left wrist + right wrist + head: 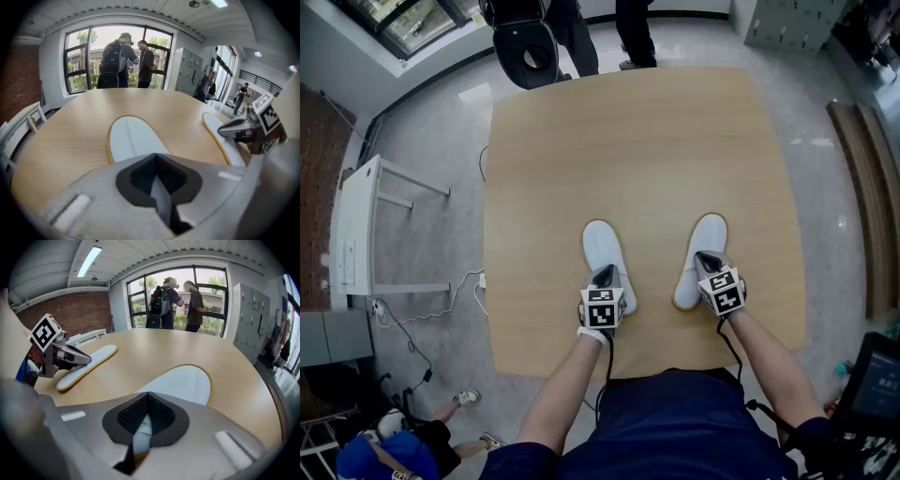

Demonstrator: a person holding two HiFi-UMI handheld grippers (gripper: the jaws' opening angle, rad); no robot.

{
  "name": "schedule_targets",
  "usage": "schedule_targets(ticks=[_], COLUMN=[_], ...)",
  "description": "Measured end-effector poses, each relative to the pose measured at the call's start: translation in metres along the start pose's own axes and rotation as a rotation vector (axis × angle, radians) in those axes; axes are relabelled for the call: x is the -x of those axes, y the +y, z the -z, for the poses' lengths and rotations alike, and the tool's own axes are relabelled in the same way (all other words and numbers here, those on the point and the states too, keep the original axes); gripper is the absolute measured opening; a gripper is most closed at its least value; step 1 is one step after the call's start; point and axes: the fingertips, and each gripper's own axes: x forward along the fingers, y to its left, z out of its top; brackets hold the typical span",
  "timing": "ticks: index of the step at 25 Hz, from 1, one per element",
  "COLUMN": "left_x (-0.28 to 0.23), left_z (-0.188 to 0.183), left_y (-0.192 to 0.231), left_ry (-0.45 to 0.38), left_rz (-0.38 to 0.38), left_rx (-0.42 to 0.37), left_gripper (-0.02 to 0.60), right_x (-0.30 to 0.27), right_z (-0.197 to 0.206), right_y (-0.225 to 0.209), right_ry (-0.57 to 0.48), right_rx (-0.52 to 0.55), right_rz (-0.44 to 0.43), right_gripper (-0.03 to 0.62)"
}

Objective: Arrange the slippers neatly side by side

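Two white slippers with yellow rims lie flat on the wooden table (637,141), toes pointing away from me. The left slipper (601,244) (131,138) (89,363) has its heel end in my left gripper (606,278) (159,187), whose jaws look closed on it. My right gripper (710,263) (143,425) is shut on the heel of the right slipper (706,236) (185,383) (214,127), with white showing between its pads. A hand's-width gap separates the slippers; the right one leans slightly to the right. Each gripper appears in the other's view (236,129) (75,357).
Two people stand beyond the table's far edge by the window (126,58). A black round seat (528,52) is at the far left corner. A white bench (356,234) stands on the floor to the left, and grey lockers (251,315) are at the right.
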Motion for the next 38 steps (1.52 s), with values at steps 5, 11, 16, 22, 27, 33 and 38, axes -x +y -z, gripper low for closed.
schedule_targets(ticks=[5,11,16,22,27,33,38], left_x=[0.003,0.017,0.016,0.024,0.038,0.041,0.044], left_z=[0.012,0.031,0.047,0.059,0.066,0.076,0.08], left_y=[-0.022,-0.039,-0.049,-0.059,-0.068,-0.068,-0.075], left_ry=[0.001,0.021,0.029,0.039,0.044,0.047,0.048], left_rz=[0.029,0.072,0.078,0.11,0.148,0.147,0.156], left_rx=[-0.005,-0.029,-0.053,-0.051,-0.038,-0.054,-0.064], left_gripper=[0.003,0.003,0.003,0.003,0.003,0.003,0.003], right_x=[-0.004,0.001,0.001,0.003,0.009,0.014,0.017], right_z=[0.001,0.002,0.008,0.01,0.012,0.014,0.018], right_y=[0.007,0.042,0.064,0.088,0.111,0.132,0.141], right_ry=[0.003,0.008,0.01,0.007,0.012,0.009,0.008], right_rx=[0.036,0.088,0.151,0.207,0.25,0.317,0.329], right_rz=[-0.033,-0.108,-0.164,-0.198,-0.223,-0.251,-0.269], right_gripper=[0.009,0.009,0.009,0.009,0.009,0.009,0.009])
